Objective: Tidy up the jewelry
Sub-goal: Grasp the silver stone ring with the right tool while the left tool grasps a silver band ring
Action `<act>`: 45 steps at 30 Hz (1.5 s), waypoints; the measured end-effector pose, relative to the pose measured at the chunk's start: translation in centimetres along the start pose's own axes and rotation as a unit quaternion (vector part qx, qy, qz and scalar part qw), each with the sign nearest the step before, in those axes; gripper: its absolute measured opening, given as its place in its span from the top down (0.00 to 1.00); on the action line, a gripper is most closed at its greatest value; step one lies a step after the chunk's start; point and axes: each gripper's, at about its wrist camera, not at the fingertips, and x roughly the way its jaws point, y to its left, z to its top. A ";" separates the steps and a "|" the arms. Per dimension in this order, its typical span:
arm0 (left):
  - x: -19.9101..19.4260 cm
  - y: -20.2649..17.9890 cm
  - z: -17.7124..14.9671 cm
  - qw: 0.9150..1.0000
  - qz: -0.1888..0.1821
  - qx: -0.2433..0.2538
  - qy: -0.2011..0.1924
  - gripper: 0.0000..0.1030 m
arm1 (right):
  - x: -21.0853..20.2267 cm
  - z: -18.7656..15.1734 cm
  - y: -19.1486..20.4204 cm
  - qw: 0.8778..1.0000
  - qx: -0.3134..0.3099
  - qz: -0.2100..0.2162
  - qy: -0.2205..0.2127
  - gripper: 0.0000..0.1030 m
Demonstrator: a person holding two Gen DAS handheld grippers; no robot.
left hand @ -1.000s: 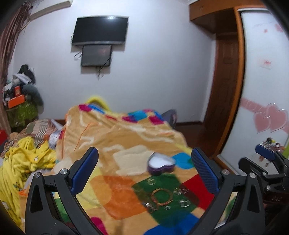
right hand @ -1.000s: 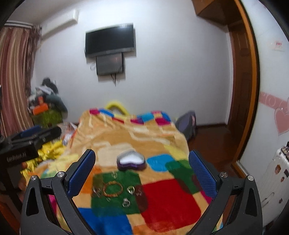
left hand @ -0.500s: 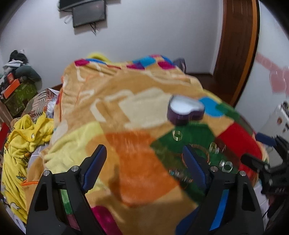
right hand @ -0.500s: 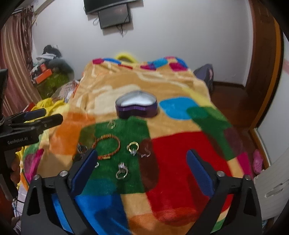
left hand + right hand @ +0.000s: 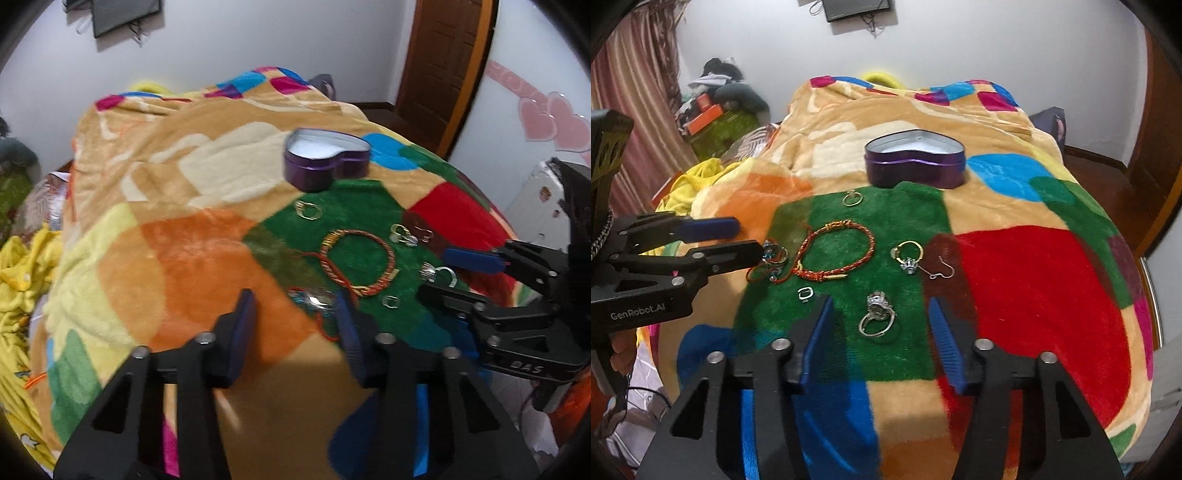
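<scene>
A white-walled bedroom holds a bed [image 5: 1015,122] covered by a plush patchwork blanket [image 5: 1034,280] in tan, orange, green, red and blue. A wooden door [image 5: 439,62] stands beyond it, and yellow bedding [image 5: 18,266] lies bunched off to the left tool's left.

Straight ahead of both tools, well beyond their tips, sits a purple heart-shaped tin [image 5: 916,162], lid off, its pale inside showing. Between it and the tools the jewelry is scattered on the green patch. The largest piece is a red-and-gold braided bracelet [image 5: 836,251], lying flat in an open loop ahead of the right tool and slightly left. A silver ring with a chunky ornate top [image 5: 877,314] lies just ahead of the right tool [image 5: 879,332], in line with the gap between its blue pads. Ahead and slightly right lie a gold ring with a stone setting [image 5: 908,254] and a silver earring hook [image 5: 940,271]. A thin gold ring [image 5: 852,198] rests nearest the tin, and a tiny silver clasp [image 5: 805,294] lies by the right tool's left pad.

The left tool [image 5: 295,317] hovers over a tangle of silvery and blue pieces [image 5: 308,299] near the bracelet's cord. Both tools' jaws are closing, partly apart, and grip nothing.
</scene>
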 end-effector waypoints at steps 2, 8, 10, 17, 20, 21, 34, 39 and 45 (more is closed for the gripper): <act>0.5 -0.1 0.0 1.000 -0.015 0.000 0.010 0.72 | 0.2 0.1 0.1 1.000 -0.003 0.004 0.001 0.60; 1.3 -0.4 0.1 1.000 -0.021 -0.001 0.013 0.73 | 0.6 0.2 0.4 1.000 -0.008 0.007 0.000 0.67; 1.4 -0.3 0.2 1.000 -0.024 -0.005 0.014 0.73 | 0.7 0.2 0.5 1.000 -0.009 0.006 -0.001 0.69; 1.9 -0.5 0.1 1.000 -0.023 -0.001 0.015 0.76 | 1.1 0.3 0.7 1.000 -0.010 0.012 -0.001 0.80; 1.9 -0.8 0.0 1.000 -0.015 0.006 0.012 0.81 | 1.2 0.3 0.7 1.000 -0.008 0.011 -0.001 0.86; 1.8 -0.8 0.0 1.000 -0.013 0.008 0.009 0.81 | 1.1 0.4 0.6 1.000 -0.006 0.012 -0.003 0.87; -0.9 -0.8 0.8 1.000 -0.002 0.013 -0.025 0.81 | -0.8 1.1 0.3 1.000 0.001 0.000 -0.031 0.87; -2.2 -0.3 2.1 0.999 0.009 0.008 -0.050 0.81 | -1.9 2.4 0.3 0.998 -0.002 -0.011 -0.056 0.87; -3.6 -0.1 4.1 0.996 0.010 0.005 -0.087 0.81 | -2.9 4.2 0.3 0.996 -0.009 -0.021 -0.088 0.87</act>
